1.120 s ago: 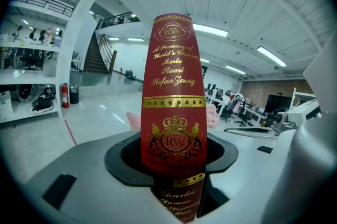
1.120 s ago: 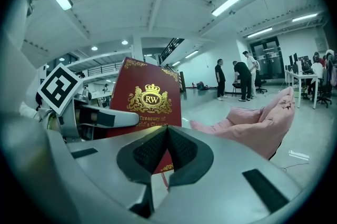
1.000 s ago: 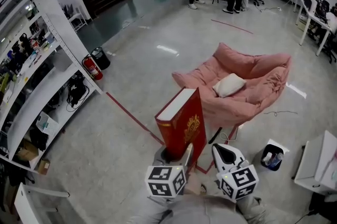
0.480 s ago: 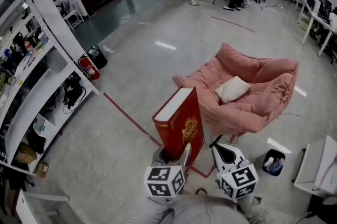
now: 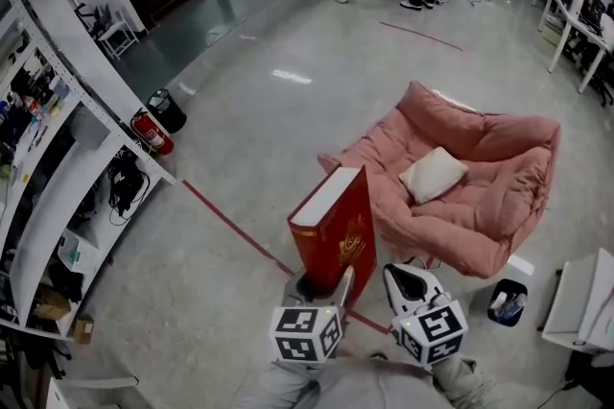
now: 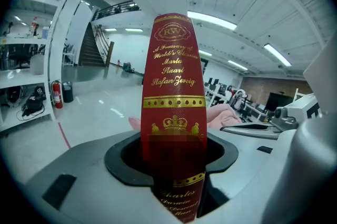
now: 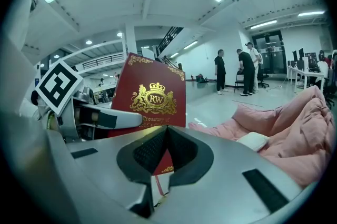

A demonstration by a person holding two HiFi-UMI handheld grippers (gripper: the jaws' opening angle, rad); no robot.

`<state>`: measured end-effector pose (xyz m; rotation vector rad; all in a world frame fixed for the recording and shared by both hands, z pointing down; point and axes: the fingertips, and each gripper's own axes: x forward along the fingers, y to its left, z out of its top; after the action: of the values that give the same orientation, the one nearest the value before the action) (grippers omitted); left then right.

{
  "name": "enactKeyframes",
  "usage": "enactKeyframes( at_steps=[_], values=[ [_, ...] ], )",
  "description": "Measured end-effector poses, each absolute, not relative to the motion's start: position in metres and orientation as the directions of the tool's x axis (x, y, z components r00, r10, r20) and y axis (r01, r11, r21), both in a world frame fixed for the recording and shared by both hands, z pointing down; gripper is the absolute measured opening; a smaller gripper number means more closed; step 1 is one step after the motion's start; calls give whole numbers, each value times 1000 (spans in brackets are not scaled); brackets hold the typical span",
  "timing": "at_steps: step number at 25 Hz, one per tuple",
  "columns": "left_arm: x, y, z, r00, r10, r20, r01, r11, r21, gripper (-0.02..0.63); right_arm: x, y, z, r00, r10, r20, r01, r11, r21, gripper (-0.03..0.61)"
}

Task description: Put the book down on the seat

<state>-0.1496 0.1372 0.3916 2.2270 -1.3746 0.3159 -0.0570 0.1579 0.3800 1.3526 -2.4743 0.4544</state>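
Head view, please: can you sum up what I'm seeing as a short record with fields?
Held item: thick red hardback book with gold print, upright
Holder: left tool, jaws clamped on the book's lower end
Spare: right tool, jaws together, empty, beside the book
Destination: pink cushioned seat, ahead; book not yet on it
On seat: white pillow

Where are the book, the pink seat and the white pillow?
book (image 5: 338, 242), head view, red front cover.
pink seat (image 5: 480, 133), head view, backrest.
white pillow (image 5: 434, 174), head view, its middle.
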Motion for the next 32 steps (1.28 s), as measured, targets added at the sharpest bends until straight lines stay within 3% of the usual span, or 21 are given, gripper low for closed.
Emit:
enactKeyframes(
  at_steps=[16, 32],
  values=[
    [-190, -2, 394, 530, -714, 457, -848, -441, 294, 244, -98, 23, 388, -459, -785, 417, -886, 440, -146, 5],
    [-182, -100, 409, 646, -602, 470, -757, -588, 286, 244, -102, -73, 401, -342, -839, 423, -940, 313, -137, 6]
  ],
)
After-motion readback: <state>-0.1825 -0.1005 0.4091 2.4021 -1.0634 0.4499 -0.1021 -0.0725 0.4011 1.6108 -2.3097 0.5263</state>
